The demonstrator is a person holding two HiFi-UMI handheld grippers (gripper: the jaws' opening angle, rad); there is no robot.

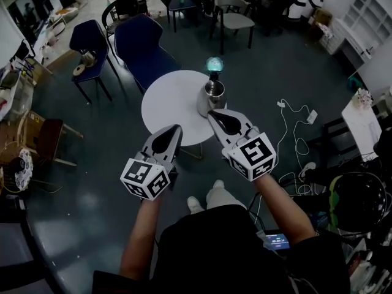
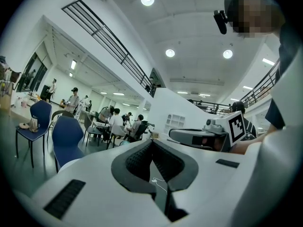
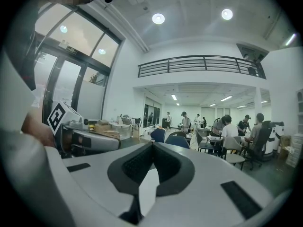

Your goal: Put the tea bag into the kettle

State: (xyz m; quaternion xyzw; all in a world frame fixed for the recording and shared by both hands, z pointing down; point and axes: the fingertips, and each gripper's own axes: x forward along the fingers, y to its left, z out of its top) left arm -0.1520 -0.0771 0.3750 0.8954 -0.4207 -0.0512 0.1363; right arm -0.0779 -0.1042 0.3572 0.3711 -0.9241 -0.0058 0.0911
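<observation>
A steel kettle (image 1: 213,97) stands at the right edge of a small round white table (image 1: 171,106), and its top looks open. I see no tea bag in any view. In the head view both grippers are held up in front of the person, above the table's near edge. My left gripper (image 1: 178,128) is shut, its black pads (image 2: 137,160) meeting at the tip (image 2: 152,141) with nothing seen between them. My right gripper (image 1: 211,113) is also shut and empty (image 3: 152,144), with its tip just short of the kettle. Each gripper view looks level across the room, not at the table.
A teal round object (image 1: 214,64) sits just beyond the kettle. Blue chairs (image 1: 144,49) stand behind the table and a grey chair (image 1: 236,19) further back. White cables (image 1: 295,127) trail on the floor at right. People sit at distant tables (image 3: 239,131).
</observation>
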